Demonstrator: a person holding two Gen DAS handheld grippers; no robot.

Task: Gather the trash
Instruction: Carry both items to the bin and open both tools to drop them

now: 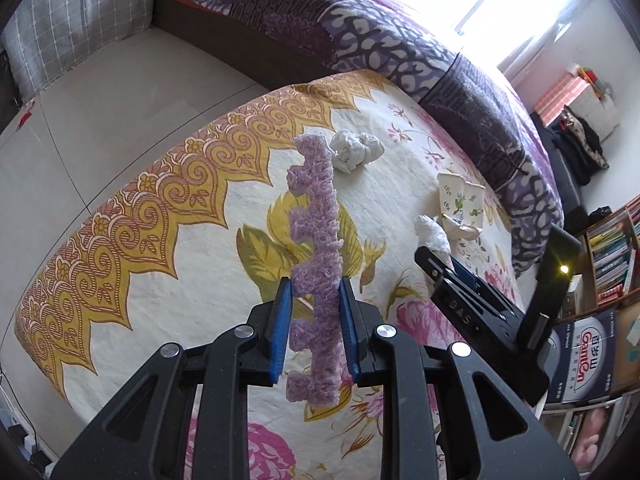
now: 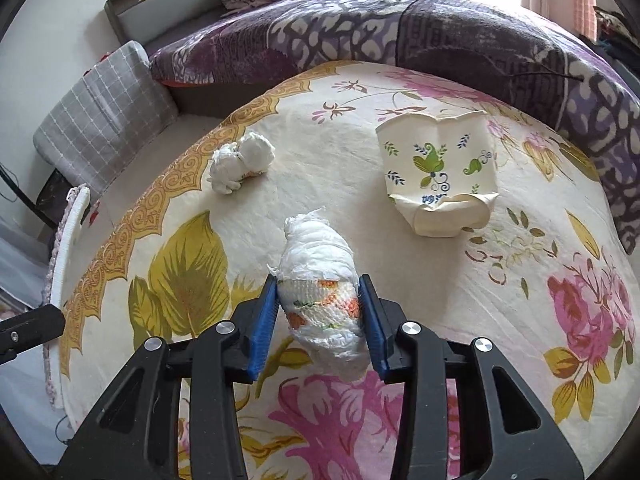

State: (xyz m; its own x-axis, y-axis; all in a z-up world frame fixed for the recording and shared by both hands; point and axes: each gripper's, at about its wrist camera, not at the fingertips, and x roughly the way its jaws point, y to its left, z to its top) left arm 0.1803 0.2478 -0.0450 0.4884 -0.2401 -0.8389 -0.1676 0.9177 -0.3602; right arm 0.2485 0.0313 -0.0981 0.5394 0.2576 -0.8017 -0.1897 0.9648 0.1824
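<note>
Left tongs (image 1: 316, 300) clench purple foam strip (image 1: 314, 216); right tongs (image 2: 320, 312) clench tissue wad (image 2: 320, 280).

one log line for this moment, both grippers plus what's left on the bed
left gripper: shut on foam strip | right gripper: shut on tissue wad | left on bed: tissue ball, crushed cup

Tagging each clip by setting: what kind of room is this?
Most likely a bedroom: a flowered bedspread covers a wide bed, a purple quilt lies heaped along it, and a bookshelf stands nearby.
</note>
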